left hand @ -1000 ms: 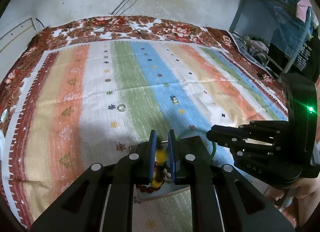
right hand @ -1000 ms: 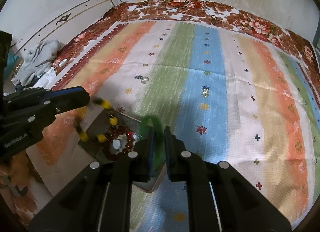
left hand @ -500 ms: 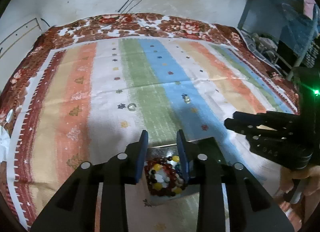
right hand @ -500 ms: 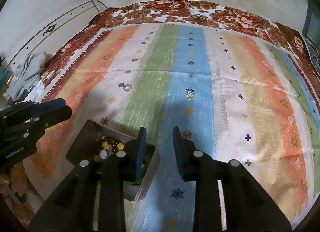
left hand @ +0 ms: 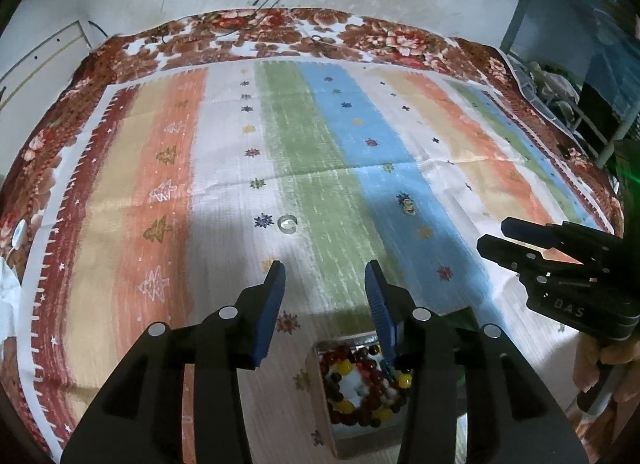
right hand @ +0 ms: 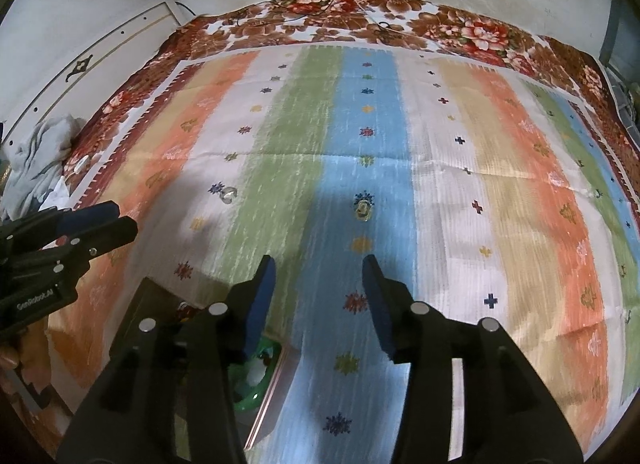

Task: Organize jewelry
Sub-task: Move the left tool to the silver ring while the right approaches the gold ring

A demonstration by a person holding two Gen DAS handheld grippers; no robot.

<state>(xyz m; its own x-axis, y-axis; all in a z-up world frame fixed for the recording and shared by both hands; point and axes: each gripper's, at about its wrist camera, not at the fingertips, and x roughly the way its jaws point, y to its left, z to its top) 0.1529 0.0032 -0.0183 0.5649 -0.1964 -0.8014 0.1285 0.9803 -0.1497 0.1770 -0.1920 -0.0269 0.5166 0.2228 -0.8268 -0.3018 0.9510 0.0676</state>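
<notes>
Both grippers hover over the striped cloth with jaws opening and nothing between them — the left gripper above the box of beaded bracelets, the right gripper nearby. The silver ring and small brooch lie loose further out (tiny, flat things). A pinch could snag cloth, or flick them away.

Right gripper: jaws opening, nothing between them.
Green bangle: inside the tray.
Ring: on the striped cloth.
</notes>
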